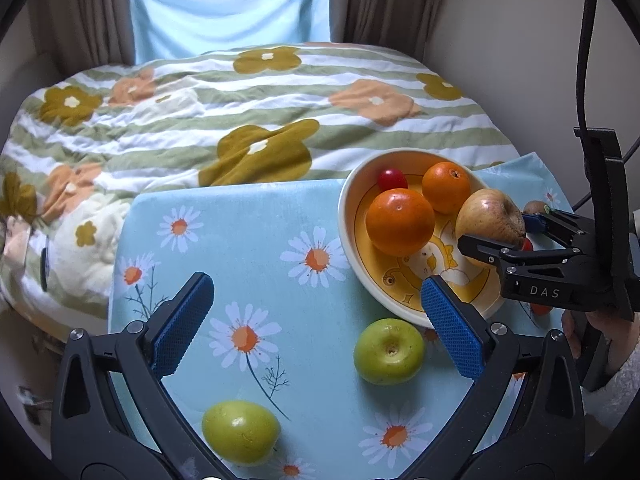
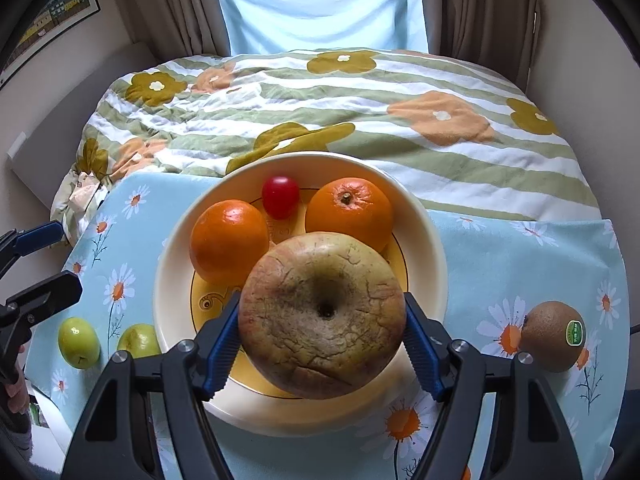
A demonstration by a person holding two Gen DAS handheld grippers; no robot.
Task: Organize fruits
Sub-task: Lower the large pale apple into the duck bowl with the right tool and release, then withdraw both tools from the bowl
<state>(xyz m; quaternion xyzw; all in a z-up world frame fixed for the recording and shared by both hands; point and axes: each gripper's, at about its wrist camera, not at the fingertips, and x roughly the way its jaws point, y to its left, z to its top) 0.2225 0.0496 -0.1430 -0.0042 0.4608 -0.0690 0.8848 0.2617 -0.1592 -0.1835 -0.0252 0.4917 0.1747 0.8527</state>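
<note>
My right gripper (image 2: pixel 322 344): jaws clamped on big russet apple (image 2: pixel 322 314), one blue pad each side, apple over near part of bowl (image 2: pixel 428 264). My left gripper (image 1: pixel 316 330): jaws wide apart, nothing between, over daisy-print tabletop (image 1: pixel 248 220). Bowl count: one. Inside bowl: two oranges (image 2: pixel 228 240), one cherry tomato (image 2: pixel 281 197). On tabletop: two green apples (image 1: pixel 389 350), left of bowl; one kiwi (image 2: pixel 554 336) with sticker, right of bowl.
</note>
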